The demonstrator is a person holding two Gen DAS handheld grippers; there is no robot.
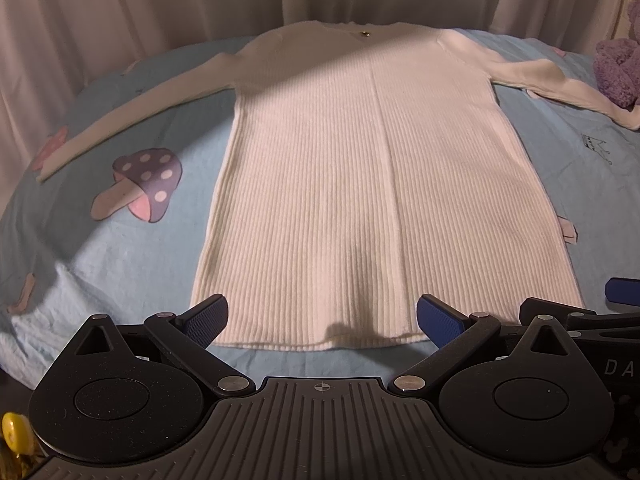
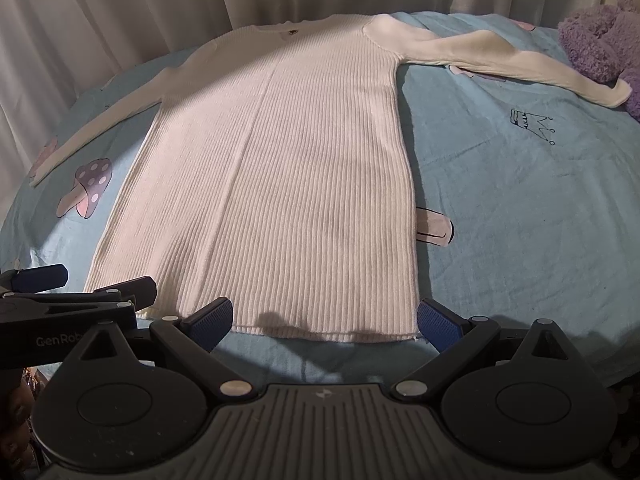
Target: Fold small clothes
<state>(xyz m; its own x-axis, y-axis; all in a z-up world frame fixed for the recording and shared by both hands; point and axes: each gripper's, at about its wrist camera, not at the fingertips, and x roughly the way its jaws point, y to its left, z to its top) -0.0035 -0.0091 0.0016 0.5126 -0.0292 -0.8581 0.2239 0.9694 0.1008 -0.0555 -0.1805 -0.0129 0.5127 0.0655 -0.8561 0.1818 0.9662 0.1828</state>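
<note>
A cream ribbed knit top point(image 1: 352, 184) lies flat and face up on a pale blue bedsheet point(image 1: 132, 276) printed with mushrooms. Its neckline is at the far side by a curtain, its hem nearest me, and both long sleeves are spread out to the left and right. The right cuff ends just beside a purple plush toy point(image 2: 600, 40).

I hold a gripper in each hand, side by side at the near hem. My left gripper point(image 1: 322, 322) has its blue pads spread wide and grasps nothing; it faces the middle of the hem. My right gripper point(image 2: 324, 322) is likewise spread and empty, facing the hem's right part near the corner.

I judge the knit to be light, soft and stretchy. It will sag and drape when lifted and is not fragile. The doubled hem edge, or the sleeve cuffs, look like the firmest places to pinch; I would grip both layers together so they do not slide apart.
</note>
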